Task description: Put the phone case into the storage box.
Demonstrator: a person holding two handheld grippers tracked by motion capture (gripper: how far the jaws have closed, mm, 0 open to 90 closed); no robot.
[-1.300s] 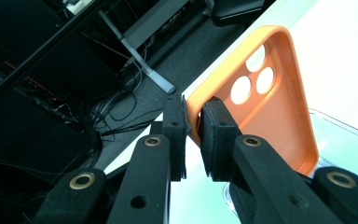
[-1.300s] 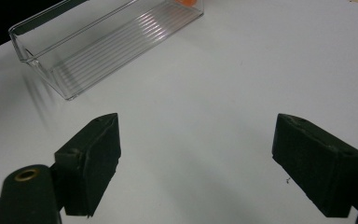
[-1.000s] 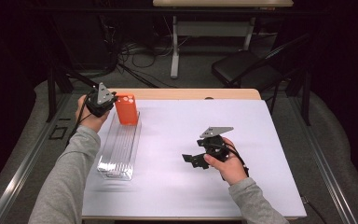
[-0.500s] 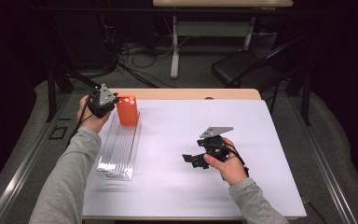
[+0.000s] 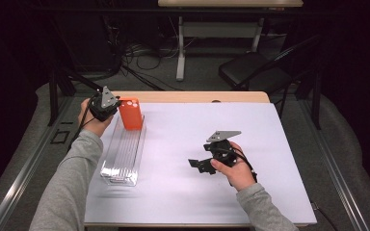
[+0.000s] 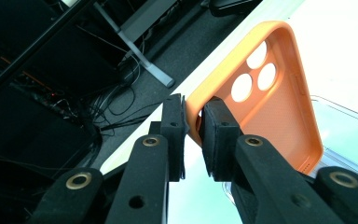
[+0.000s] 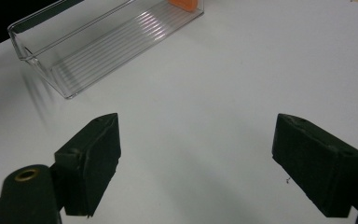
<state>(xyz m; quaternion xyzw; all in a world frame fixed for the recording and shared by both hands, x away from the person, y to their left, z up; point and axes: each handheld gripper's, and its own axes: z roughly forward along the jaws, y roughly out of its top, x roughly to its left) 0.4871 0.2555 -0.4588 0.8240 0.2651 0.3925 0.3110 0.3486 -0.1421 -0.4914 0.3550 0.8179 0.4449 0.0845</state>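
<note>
From the high view, the left gripper holds an orange soft-looking phone case upright at the far end of a clear ribbed plastic tray on the white table. The right gripper rests near the table's middle.

In the left gripper view, the jaws are clamped on the orange phone case's rim, beside its round camera holes.

In the right gripper view, the blocky black jaws stand wide apart over bare tabletop, the clear ribbed plastic tray beyond.
</note>
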